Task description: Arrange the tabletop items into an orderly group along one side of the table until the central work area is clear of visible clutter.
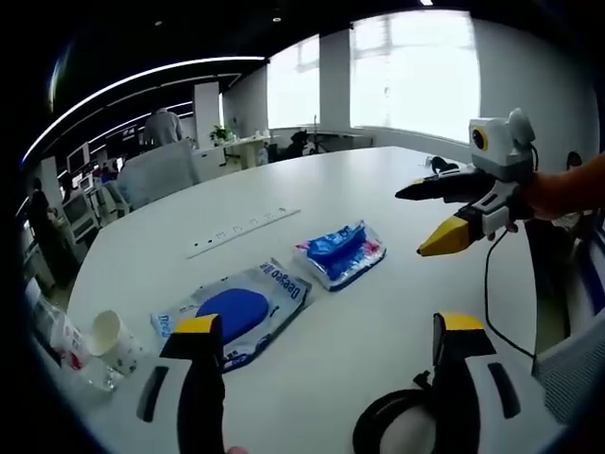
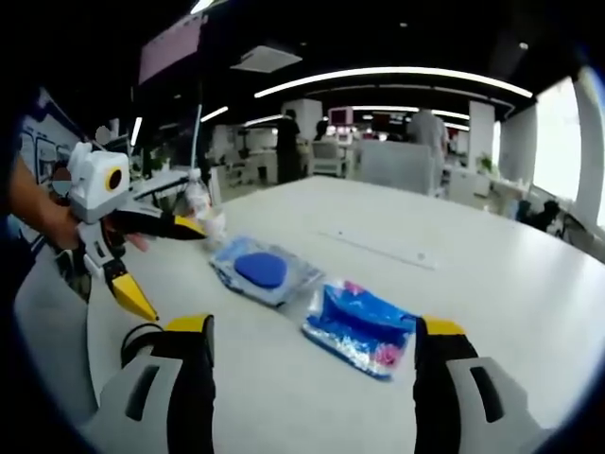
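Two clear plastic packets, blue-oval pouch (image 1: pixel 236 312) and crumpled blue-pink pouch (image 1: pixel 340 252), lying mid white counter (image 1: pixel 378 180), awaiting moving; both grippers' fingers (image 1: pixel 197 326) gaping, empty.

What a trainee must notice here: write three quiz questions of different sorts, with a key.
1. True or false: the left tool and the right tool are both open and hold nothing.
2. What lies low between the left tool's jaws in the left gripper view? A) a bottle B) a black roll C) scissors
3. How many plastic packets lie on the white table?

Key:
1. True.
2. B.
3. Two: the blue-oval packet and the crumpled blue packet, side by side.
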Motion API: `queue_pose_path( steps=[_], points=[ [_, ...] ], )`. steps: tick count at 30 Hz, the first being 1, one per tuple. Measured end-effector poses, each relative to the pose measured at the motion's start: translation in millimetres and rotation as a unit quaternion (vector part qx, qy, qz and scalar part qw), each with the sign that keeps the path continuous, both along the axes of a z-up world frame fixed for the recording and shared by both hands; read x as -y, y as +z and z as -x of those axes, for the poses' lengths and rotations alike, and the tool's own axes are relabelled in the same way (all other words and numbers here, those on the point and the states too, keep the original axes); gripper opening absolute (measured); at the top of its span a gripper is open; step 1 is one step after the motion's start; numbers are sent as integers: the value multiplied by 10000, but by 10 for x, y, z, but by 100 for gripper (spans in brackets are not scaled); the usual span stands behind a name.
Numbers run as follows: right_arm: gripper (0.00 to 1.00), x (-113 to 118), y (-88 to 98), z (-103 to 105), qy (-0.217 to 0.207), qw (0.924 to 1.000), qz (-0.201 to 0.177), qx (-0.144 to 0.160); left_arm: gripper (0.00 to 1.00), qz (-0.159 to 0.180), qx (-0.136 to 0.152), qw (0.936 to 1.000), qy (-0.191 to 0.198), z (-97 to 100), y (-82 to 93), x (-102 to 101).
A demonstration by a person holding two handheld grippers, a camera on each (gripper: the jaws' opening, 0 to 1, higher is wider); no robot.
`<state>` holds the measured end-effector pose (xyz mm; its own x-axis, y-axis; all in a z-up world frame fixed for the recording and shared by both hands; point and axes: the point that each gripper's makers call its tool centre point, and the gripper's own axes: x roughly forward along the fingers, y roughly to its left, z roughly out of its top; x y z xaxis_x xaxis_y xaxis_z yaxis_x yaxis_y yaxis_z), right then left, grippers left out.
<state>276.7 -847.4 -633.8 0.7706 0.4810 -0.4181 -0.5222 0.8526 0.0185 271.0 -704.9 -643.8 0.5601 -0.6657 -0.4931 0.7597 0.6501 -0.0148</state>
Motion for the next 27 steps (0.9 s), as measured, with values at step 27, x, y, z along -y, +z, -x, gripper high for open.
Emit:
queue_pose_path(
  steps=[27],
  points=[
    [80,-290,-61,288,374,9992,-118,-28,86,27,-130,9999,69,220,-122,-190]
  ],
)
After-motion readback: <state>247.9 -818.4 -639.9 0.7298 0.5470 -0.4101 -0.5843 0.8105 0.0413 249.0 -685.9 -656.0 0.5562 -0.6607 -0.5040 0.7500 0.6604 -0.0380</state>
